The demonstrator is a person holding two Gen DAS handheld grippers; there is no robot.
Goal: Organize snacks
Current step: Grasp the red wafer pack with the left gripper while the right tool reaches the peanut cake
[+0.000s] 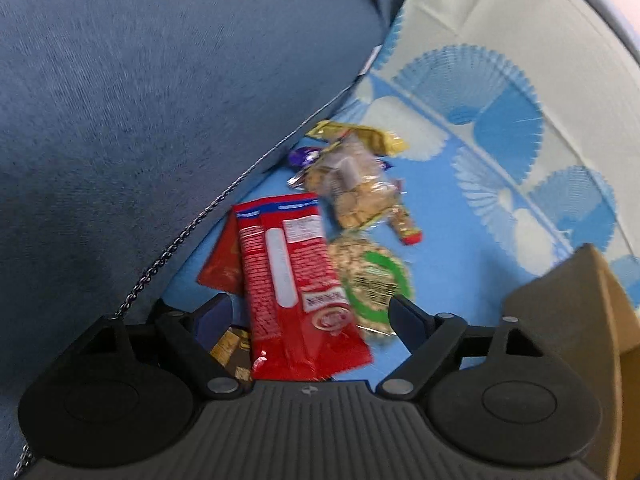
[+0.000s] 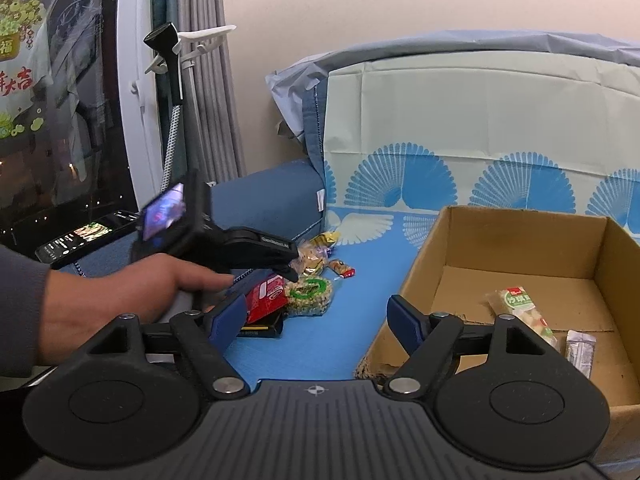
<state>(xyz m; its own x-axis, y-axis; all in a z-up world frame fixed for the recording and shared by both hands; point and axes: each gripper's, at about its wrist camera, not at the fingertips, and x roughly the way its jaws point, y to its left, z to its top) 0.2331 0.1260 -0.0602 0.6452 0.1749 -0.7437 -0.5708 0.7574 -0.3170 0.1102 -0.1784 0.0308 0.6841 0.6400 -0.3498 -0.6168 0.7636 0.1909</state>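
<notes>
A pile of snacks lies on the blue mat (image 1: 460, 248). My left gripper (image 1: 310, 316) is open just above a long red packet (image 1: 296, 280), its fingers on either side of it. Beside it lie a green-ringed round snack (image 1: 372, 280), a clear bag of crackers (image 1: 356, 192), a yellow wrapper (image 1: 360, 134) and a dark box (image 1: 230, 350). In the right wrist view the left gripper (image 2: 290, 270) hovers over the same pile (image 2: 308, 290). My right gripper (image 2: 316, 320) is open and empty, between the pile and a cardboard box (image 2: 520, 224) holding a green-and-white packet (image 2: 520, 308) and a silver packet (image 2: 580, 350).
A blue cushion (image 1: 140, 120) presses against the pile on the left. A patterned backrest (image 2: 460, 120) stands behind the mat. A phone (image 2: 88, 236) lies on the blue seat at left, by a window and curtain. The cardboard box corner (image 1: 580, 308) shows at the left view's right edge.
</notes>
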